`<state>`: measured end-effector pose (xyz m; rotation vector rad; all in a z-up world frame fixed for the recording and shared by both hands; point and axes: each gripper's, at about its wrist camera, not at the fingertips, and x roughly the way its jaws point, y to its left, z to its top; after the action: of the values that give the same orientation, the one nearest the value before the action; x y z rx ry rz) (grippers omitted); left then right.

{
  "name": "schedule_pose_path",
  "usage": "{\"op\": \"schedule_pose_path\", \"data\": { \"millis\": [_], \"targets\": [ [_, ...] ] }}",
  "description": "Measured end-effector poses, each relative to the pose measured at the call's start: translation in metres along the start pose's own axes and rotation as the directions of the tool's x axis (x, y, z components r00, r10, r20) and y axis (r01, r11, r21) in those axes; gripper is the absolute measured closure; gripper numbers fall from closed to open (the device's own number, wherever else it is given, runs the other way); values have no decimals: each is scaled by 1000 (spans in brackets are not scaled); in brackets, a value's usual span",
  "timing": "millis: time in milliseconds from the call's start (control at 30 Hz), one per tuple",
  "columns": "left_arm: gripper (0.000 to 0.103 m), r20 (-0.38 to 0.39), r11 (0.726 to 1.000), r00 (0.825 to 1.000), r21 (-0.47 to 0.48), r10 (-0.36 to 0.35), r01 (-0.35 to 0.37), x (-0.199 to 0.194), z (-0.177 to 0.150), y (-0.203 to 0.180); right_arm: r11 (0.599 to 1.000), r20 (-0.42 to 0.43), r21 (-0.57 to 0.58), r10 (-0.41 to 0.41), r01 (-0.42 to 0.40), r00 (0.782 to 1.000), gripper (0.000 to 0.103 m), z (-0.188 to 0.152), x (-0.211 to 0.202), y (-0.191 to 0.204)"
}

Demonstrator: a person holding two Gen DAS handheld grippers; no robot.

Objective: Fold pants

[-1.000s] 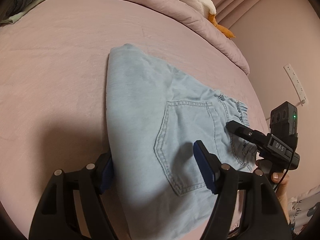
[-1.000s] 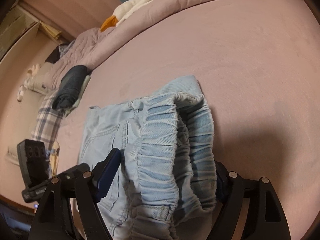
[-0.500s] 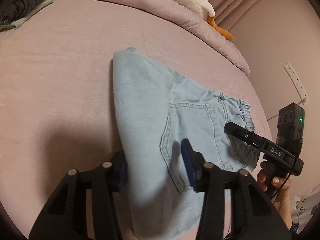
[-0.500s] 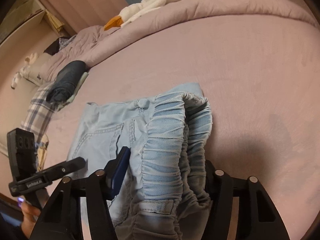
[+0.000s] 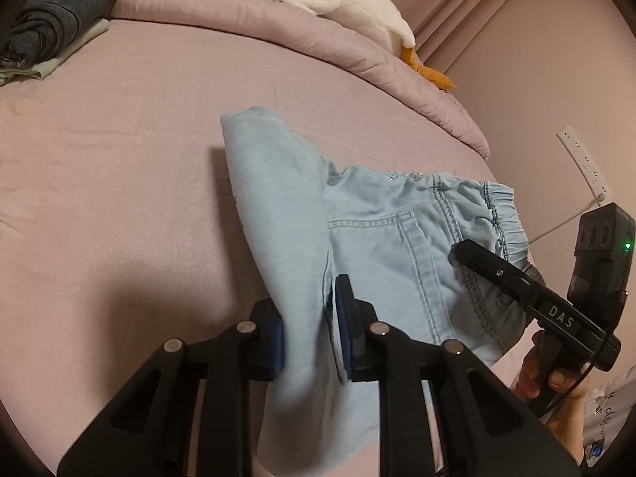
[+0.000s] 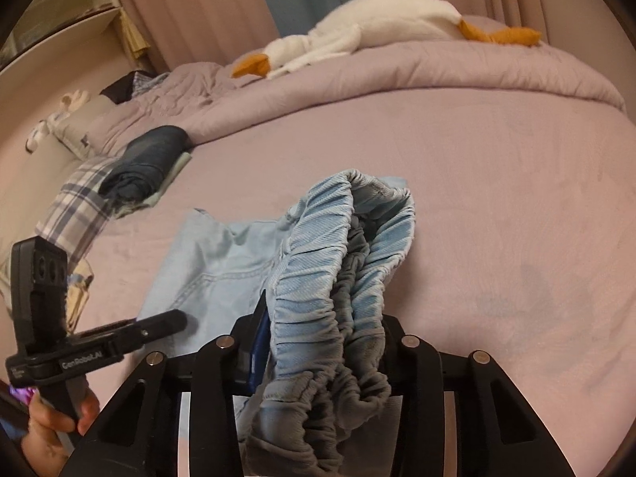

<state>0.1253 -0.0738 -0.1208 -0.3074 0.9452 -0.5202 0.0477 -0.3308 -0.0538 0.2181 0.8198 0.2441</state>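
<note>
Pants, light-blue denim w/ an elastic gathered waistband point(image 5: 397, 246), lay already doubled on the pink bedsheet point(image 5: 119, 206), near edge lifted off it at both ends. Long axis of that held edge ran side to side between the two claws: folded leg end at the left gripper point(image 5: 310, 342), waistband end at the right gripper point(image 6: 322, 342).

Left gripper's jaws were closing, cloth bunched between the blue pads and apparently pinched. Right gripper's jaws were also closing, thick ruched waistband point(image 6: 342, 270) stuffed between them, apparently pressed on both sides.

Rest of the garment stretched away from both claws toward the mauve quilt point(image 5: 278, 28) & the white plush goose point(image 6: 369, 28). So the free far edge lay straight ahead; prob. next move = carry near edge fwd over it. Both hands about equally near, one per corner. Dark rolled garment point(image 6: 147, 163) sat well apart, left side.
</note>
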Motion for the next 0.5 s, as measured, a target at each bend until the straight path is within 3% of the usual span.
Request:
{"op": "schedule_pose_path", "data": {
  "millis": [500],
  "targets": [
    [84, 59, 1000, 998, 13, 11, -12, -45, -16, -1, 993, 56, -120, 20, -13, 998, 61, -5, -29, 45]
  ]
}}
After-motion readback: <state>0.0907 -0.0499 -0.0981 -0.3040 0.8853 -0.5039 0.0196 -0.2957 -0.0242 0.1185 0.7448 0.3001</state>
